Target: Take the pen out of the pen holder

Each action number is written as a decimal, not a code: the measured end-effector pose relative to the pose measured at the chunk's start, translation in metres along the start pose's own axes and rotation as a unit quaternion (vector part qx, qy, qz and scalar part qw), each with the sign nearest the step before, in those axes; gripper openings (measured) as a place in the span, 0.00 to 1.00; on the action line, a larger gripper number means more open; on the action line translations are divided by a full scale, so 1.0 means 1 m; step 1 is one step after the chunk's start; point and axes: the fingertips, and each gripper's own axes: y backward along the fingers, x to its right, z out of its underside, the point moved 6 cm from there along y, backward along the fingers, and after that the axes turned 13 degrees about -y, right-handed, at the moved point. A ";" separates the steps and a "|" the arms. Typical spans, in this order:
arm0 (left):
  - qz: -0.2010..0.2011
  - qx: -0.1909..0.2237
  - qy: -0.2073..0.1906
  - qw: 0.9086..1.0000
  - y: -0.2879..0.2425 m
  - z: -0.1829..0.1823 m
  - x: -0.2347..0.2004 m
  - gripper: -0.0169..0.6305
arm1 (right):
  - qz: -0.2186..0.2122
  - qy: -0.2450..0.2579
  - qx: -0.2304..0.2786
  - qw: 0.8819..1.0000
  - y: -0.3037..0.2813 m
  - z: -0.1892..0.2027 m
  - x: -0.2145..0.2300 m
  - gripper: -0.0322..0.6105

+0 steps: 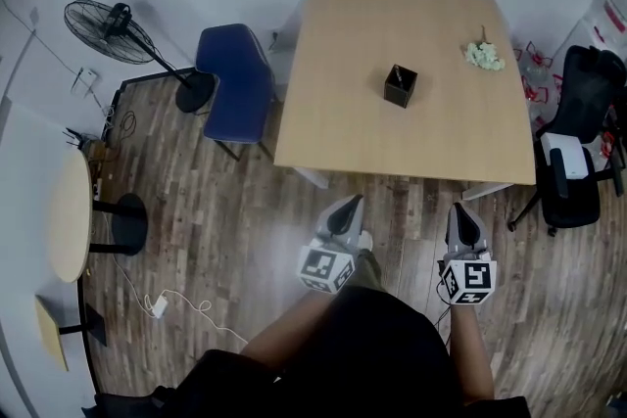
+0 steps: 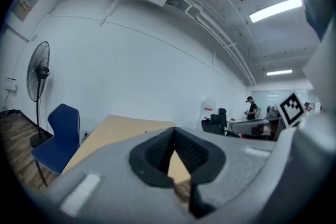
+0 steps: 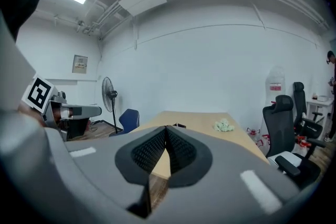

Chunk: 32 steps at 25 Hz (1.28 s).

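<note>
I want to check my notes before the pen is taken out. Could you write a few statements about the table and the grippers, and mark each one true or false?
1. The pen holder stands on the table. True.
2. The right gripper grips the pen. False: its jaws are shut on nothing, and the pen is in the pen holder.
3. In the head view, the blue chair is at the table's left side. True.
4. The left gripper is over the table. False: it is over the floor, short of the table's near edge.
</note>
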 end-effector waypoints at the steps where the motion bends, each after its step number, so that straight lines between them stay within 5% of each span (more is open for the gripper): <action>1: 0.004 -0.001 0.002 1.000 -0.013 -0.002 -0.011 0.03 | -0.001 -0.004 0.000 1.000 -0.016 -0.006 0.001 0.05; 12: 0.038 -0.002 0.031 0.999 -0.113 0.002 -0.118 0.03 | -0.010 -0.023 -0.026 0.999 -0.163 -0.025 -0.006 0.05; 18: 0.056 0.010 0.045 0.997 -0.150 -0.002 -0.152 0.03 | 0.022 -0.056 -0.020 0.998 -0.210 -0.024 0.007 0.05; 32: -0.021 0.003 0.031 0.999 -0.242 0.010 -0.198 0.03 | -0.020 -0.003 -0.041 0.999 -0.323 -0.066 0.071 0.06</action>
